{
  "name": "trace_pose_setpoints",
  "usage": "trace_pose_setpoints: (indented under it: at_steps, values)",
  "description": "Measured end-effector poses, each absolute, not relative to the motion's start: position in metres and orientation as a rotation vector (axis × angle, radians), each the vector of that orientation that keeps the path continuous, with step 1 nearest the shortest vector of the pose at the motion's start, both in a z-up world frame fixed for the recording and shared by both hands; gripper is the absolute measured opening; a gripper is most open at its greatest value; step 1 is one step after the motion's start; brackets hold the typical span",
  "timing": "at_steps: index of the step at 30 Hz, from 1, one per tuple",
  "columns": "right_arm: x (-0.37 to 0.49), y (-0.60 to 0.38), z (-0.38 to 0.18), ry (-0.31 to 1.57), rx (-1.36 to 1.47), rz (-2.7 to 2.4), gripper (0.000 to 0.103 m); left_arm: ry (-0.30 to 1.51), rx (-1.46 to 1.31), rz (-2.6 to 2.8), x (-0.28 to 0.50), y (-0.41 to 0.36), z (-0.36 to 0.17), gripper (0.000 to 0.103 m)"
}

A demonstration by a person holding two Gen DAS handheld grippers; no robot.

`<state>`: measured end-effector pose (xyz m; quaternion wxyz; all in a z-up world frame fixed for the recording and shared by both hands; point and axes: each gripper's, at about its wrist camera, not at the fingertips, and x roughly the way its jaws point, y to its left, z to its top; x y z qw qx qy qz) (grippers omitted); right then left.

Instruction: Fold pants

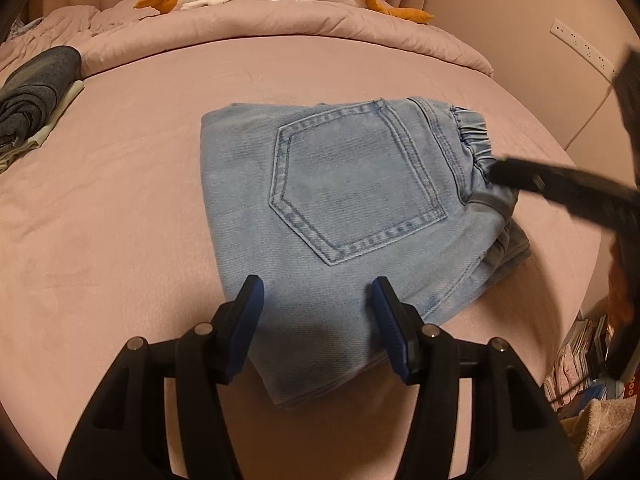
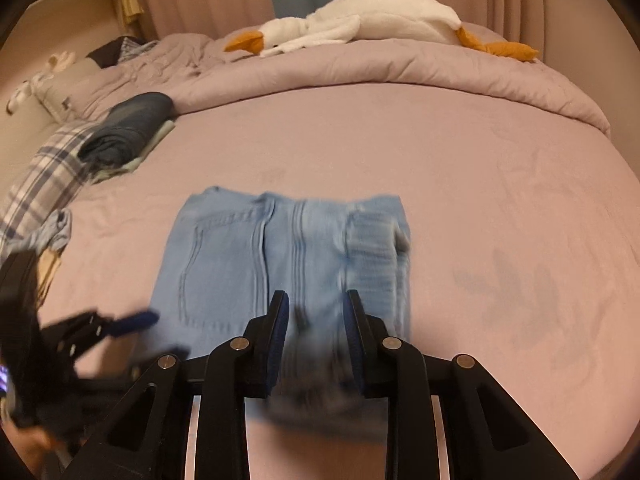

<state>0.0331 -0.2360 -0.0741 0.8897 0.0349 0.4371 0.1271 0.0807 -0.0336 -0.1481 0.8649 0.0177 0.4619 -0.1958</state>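
Light blue jeans (image 1: pixel 352 184) lie folded into a compact stack on the pink bed sheet (image 1: pixel 120 200), back pocket up and elastic waistband to the right. My left gripper (image 1: pixel 317 292) hovers open over the stack's near edge, its blue pads apart and nothing pinched. One finger (image 1: pixel 520 178) of my right gripper reaches in from the right, its tip at the waistband. In the right wrist view the jeans (image 2: pixel 240 264) are motion-blurred. My right gripper (image 2: pixel 316 300) stands slightly apart over the waistband end, with denim seen in the gap but not pressed. The left gripper's blue finger (image 2: pixel 136 320) shows at the left.
Dark folded clothes (image 2: pixel 128 132) sit at the bed's far left beside a plaid cloth (image 2: pixel 44 184). A white plush goose (image 2: pixel 360 20) lies on the bunched duvet (image 2: pixel 400 72) at the back. Books and clutter (image 1: pixel 588 344) sit on the floor past the bed's right edge.
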Motion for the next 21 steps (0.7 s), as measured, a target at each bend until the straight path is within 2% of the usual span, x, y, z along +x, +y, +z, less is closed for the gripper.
trace_pose_setpoints:
  at_steps: [2, 5, 6, 7, 14, 16, 17, 18, 21]
  values:
    - [0.019, -0.236, -0.079, 0.890, 0.051, 0.261, 0.027, 0.969, 0.035, -0.407, 0.081, -0.035, -0.148, 0.056]
    - [0.010, -0.232, -0.109, 0.961, -0.030, 0.218, 0.028, 0.970, 0.040, -0.402, 0.082, -0.038, -0.148, 0.056]
    - [0.008, -0.233, -0.120, 0.971, -0.019, 0.218, 0.032, 0.967, 0.043, -0.400, 0.082, -0.039, -0.148, 0.056]
    - [0.005, -0.236, -0.124, 0.960, -0.007, 0.224, 0.032, 0.964, 0.046, -0.397, 0.081, -0.039, -0.148, 0.056]
    - [0.007, -0.249, -0.113, 0.930, 0.115, 0.244, 0.035, 0.965, -0.014, -0.403, 0.079, -0.030, -0.144, 0.059]
    - [0.006, -0.260, -0.109, 0.925, 0.206, 0.269, 0.048, 0.962, -0.069, -0.405, 0.075, -0.020, -0.141, 0.068]
    - [0.003, -0.264, -0.108, 0.919, 0.247, 0.277, 0.052, 0.966, -0.103, -0.394, 0.073, -0.012, -0.140, 0.082]
    - [0.001, -0.271, -0.106, 0.910, 0.295, 0.285, 0.058, 0.972, -0.141, -0.386, 0.071, -0.005, -0.141, 0.086]
    - [-0.005, -0.288, -0.102, 0.885, 0.407, 0.303, 0.070, 1.012, -0.309, -0.379, 0.069, 0.026, -0.151, 0.086]
